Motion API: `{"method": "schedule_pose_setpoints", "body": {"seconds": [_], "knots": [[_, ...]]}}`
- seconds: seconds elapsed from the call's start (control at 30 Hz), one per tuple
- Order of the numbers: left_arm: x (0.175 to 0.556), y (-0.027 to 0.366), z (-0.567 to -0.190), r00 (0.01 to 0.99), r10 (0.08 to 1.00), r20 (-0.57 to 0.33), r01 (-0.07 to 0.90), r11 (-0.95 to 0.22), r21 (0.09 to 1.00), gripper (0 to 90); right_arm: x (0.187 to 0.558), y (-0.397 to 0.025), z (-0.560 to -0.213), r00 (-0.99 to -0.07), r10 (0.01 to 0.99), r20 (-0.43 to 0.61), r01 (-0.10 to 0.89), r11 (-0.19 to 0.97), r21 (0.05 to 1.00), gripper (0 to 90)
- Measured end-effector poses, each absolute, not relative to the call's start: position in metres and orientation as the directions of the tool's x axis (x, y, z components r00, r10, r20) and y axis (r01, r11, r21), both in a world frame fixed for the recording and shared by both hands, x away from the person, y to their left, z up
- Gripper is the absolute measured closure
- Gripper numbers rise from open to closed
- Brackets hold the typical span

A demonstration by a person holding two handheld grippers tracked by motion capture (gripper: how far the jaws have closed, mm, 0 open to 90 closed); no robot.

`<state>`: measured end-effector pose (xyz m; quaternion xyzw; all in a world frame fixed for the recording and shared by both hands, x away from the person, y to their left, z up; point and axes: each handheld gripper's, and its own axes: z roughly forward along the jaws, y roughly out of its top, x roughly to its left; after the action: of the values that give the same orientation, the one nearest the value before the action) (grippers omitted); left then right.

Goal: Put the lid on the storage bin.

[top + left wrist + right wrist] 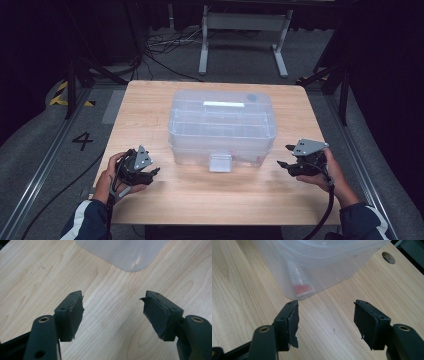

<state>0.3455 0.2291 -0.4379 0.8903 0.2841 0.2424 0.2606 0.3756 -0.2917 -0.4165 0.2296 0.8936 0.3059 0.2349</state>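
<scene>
The clear lidded plastic storage box (222,127) is flanked by the left gripper (150,172) and right gripper (286,159), jaws wide, on the pale wooden counter (210,195).

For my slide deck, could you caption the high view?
Two hand-held grippers, left and right, open and empty, flank a closed clear plastic box on a wooden table.

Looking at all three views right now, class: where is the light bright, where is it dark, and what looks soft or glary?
High view: the wooden table is brightly lit, its surroundings nearly black. Left gripper view: the clear plastic box looks soft, with a small glare streak. Right gripper view: the jaws look sharp, and the box is hazy.
</scene>
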Motion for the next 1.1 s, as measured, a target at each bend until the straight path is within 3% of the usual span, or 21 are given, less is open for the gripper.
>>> {"method": "schedule_pose_setpoints", "body": {"seconds": [0.43, 1.1], "knots": [[0.334, 0.245, -0.446, 0.723, 0.633, 0.278, 0.391, -0.706, 0.591, 26.5, 0.371, -0.31, -0.43, -0.73, 0.61, -0.309, 0.329, 0.709, 0.624, 28.2], [0.324, 0.273, -0.464, 0.723, 0.653, 0.227, 0.44, -0.688, 0.577, 24.4, 0.353, -0.351, -0.464, -0.689, 0.689, -0.226, 0.426, 0.637, 0.642, 27.5]]}}
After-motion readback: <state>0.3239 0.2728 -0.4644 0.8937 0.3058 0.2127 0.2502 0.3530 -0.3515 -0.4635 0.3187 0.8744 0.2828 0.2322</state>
